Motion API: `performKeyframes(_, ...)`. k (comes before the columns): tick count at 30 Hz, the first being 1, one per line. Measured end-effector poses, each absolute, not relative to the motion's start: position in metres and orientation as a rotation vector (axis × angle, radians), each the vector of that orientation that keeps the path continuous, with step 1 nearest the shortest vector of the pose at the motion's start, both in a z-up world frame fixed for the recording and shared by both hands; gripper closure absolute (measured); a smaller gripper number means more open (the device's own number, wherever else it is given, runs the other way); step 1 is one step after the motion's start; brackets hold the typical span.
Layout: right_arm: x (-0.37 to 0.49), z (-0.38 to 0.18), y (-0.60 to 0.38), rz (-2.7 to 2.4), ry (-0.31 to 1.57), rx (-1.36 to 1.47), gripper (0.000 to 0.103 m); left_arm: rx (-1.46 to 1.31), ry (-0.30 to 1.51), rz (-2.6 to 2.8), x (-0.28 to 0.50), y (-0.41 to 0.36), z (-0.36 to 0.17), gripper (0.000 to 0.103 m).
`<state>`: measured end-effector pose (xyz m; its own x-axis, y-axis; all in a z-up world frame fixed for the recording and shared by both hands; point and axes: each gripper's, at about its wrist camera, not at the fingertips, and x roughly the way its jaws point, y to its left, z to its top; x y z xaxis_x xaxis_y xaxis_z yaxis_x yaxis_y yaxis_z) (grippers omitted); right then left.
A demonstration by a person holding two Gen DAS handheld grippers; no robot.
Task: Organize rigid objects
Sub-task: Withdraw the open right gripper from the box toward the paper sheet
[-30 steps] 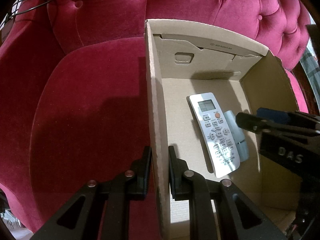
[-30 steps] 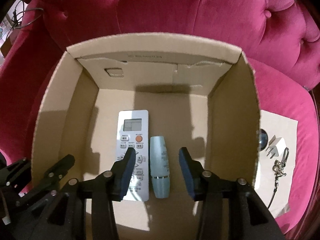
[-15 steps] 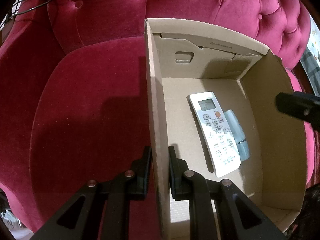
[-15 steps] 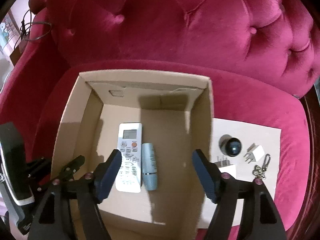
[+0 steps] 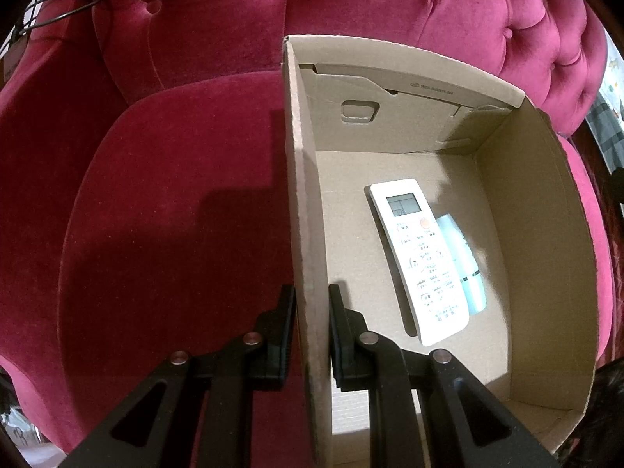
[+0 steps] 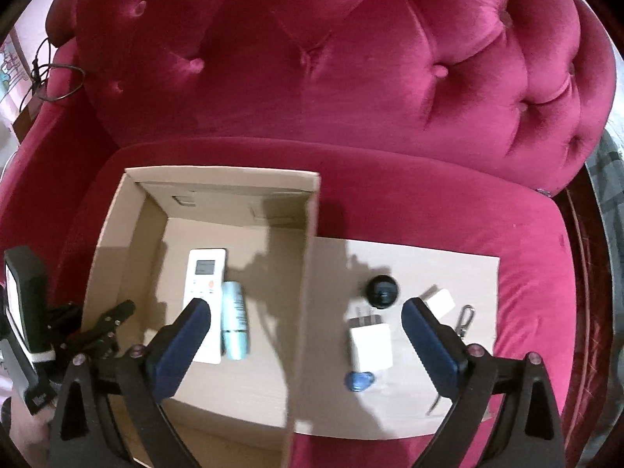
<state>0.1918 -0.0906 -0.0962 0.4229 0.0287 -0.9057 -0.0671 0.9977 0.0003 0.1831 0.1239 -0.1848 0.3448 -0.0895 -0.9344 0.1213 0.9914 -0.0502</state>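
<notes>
A cardboard box (image 5: 534,257) (image 6: 113,234) stands on the red sofa seat. Inside it lie a white remote (image 5: 421,257) (image 6: 204,284) and a pale blue tube (image 5: 464,261) (image 6: 234,319), side by side. My left gripper (image 5: 308,312) is shut on the box's left wall (image 5: 304,210). My right gripper (image 6: 306,312) hangs above the box's right wall, its jaws opening wide with nothing held between them. On a flat cardboard sheet (image 6: 460,390) right of the box lie a white charger (image 6: 370,345), a black ball (image 6: 382,290), a small white plug (image 6: 440,300), a blue tag (image 6: 358,381) and a key clip (image 6: 466,318).
The tufted red sofa back (image 6: 351,58) rises behind the box. A black cable (image 5: 62,11) lies on the left armrest. The seat cushion (image 5: 175,234) left of the box is bare velvet. The left gripper's body (image 6: 27,312) shows at the right wrist view's left edge.
My right gripper has let go of the blue tube, opened wide, risen out of the box and shifted right. It has left the left wrist view. The left gripper has not moved.
</notes>
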Motion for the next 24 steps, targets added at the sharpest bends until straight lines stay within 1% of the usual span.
performKeyframes(10,0.198,-0.099,-0.143,-0.025,1.131,-0.037,0.003,0.035,1.212,-0.136,0.184,0.124,-0.186,0.086)
performKeyframes(24,0.217,-0.149,-0.207,-0.1,1.192,0.032,0.003,0.044,1.217,-0.132,0.186,0.122,-0.188,0.086)
